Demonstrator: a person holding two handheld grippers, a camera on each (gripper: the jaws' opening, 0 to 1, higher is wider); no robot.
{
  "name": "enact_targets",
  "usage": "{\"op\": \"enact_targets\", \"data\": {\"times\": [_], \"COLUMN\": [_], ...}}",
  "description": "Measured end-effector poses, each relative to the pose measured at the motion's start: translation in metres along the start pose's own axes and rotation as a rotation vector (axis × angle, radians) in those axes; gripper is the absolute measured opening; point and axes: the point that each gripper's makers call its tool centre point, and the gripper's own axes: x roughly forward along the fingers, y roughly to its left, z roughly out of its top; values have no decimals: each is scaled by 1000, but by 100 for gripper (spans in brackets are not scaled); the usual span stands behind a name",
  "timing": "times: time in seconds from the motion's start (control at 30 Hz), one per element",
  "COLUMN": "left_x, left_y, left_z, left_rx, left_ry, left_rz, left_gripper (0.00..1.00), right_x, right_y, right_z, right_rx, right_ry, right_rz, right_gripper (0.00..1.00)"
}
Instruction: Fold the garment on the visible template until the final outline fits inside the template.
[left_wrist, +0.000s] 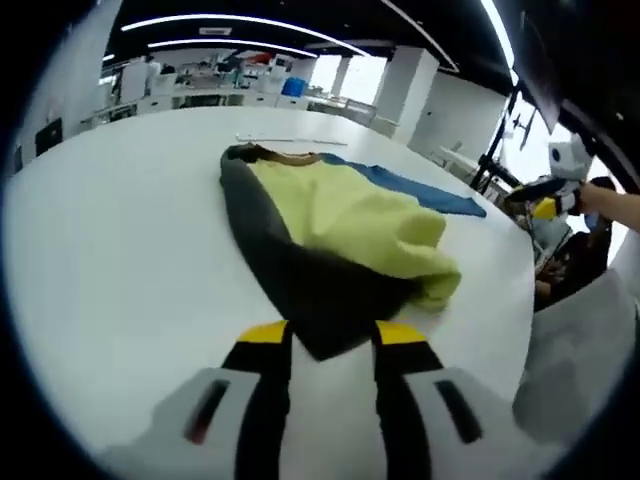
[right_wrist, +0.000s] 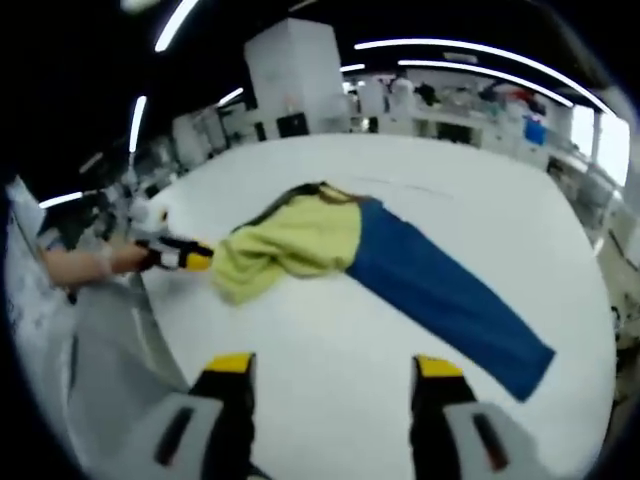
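Note:
A garment (left_wrist: 340, 215) lies crumpled on the white table (left_wrist: 120, 260). It has a yellow-green body, a dark grey sleeve (left_wrist: 290, 270) and a long blue sleeve (right_wrist: 440, 290) stretched out flat. In the left gripper view my left gripper (left_wrist: 332, 335) is open, and the tip of the dark sleeve lies between its yellow-tipped jaws. My right gripper (right_wrist: 333, 368) is open over bare table, short of the garment (right_wrist: 300, 240). From the right gripper view, a hand holds the left gripper (right_wrist: 180, 255) at the garment's bunched yellow edge. A thin pale line (left_wrist: 290, 140) runs on the table behind the collar.
The table edge (left_wrist: 520, 300) drops off close to the garment's right side in the left gripper view. A person's hand holds the right gripper (left_wrist: 555, 190) beyond that edge. Desks, white pillars (right_wrist: 300, 70) and shelves stand far behind the table.

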Motion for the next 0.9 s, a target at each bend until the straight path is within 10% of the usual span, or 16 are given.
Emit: {"op": "enact_targets", "data": {"times": [0.23, 0.63, 0.9], "left_x": [7, 15, 2], "left_y": [-8, -6, -1], "left_z": [10, 6, 14], "left_rx": [172, 77, 54], "left_ry": [-17, 0, -6], "left_rz": [7, 0, -6], "left_gripper": [27, 0, 0], "right_x": [1, -2, -1], "right_y": [6, 6, 9], "right_z": [-8, -14, -13], "right_rx": [20, 48, 51], "right_ry": [0, -10, -14], "right_rz": [4, -1, 3], "right_gripper": [60, 60, 59]}}
